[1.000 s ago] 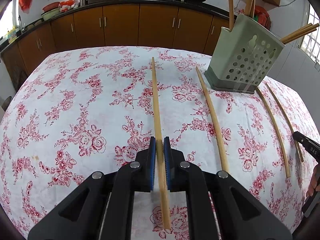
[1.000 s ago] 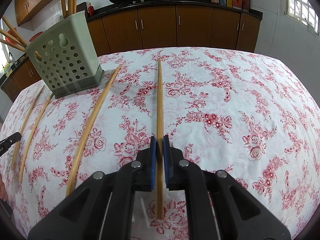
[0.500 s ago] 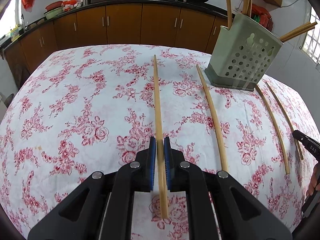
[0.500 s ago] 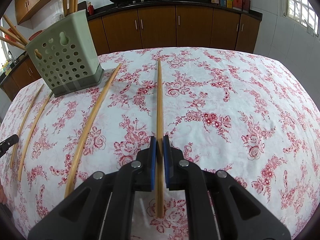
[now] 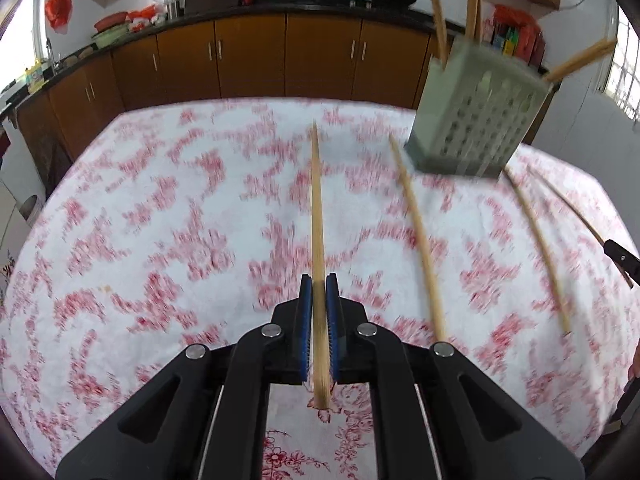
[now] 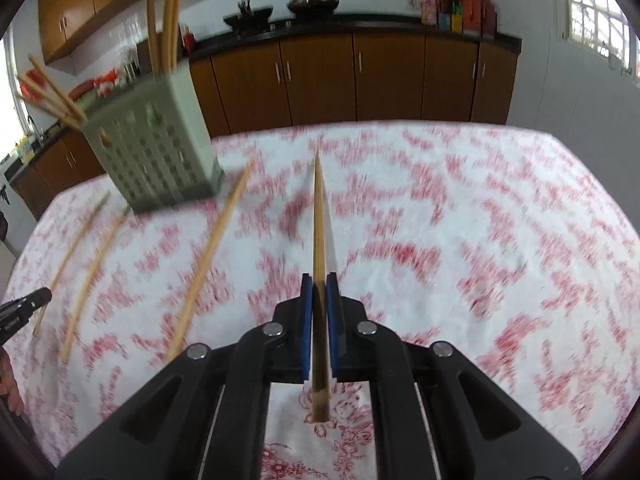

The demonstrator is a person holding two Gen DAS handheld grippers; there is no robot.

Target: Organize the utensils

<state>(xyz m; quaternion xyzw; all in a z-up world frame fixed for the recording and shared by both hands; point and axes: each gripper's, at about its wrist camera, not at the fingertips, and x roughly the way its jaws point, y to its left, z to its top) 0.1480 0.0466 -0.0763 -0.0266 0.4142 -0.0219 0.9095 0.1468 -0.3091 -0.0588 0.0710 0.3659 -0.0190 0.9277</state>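
Observation:
My left gripper (image 5: pixel 319 286) is shut on a long bamboo chopstick (image 5: pixel 317 208) that points forward over the floral tablecloth. My right gripper (image 6: pixel 319 285) is shut on another bamboo chopstick (image 6: pixel 319 216), lifted off the cloth with its shadow beside it. A green perforated utensil holder (image 5: pixel 476 120) with several chopsticks standing in it sits at the far right in the left wrist view; it also shows at the far left in the right wrist view (image 6: pixel 154 152). Three loose chopsticks lie on the cloth near it (image 5: pixel 418 232), (image 5: pixel 538 248), (image 5: pixel 568 208).
The table (image 5: pixel 140 220) has a white cloth with red flowers. Brown kitchen cabinets (image 5: pixel 248 60) and a counter with pots run behind it. The other gripper's tip (image 5: pixel 622 256) shows at the right edge. Loose chopsticks (image 6: pixel 208 260) lie left of my right gripper.
Both grippers have lifted with their chopsticks off the cloth; the views now show motion blur and more of the cabinets. The holder and loose chopsticks have stayed in place.

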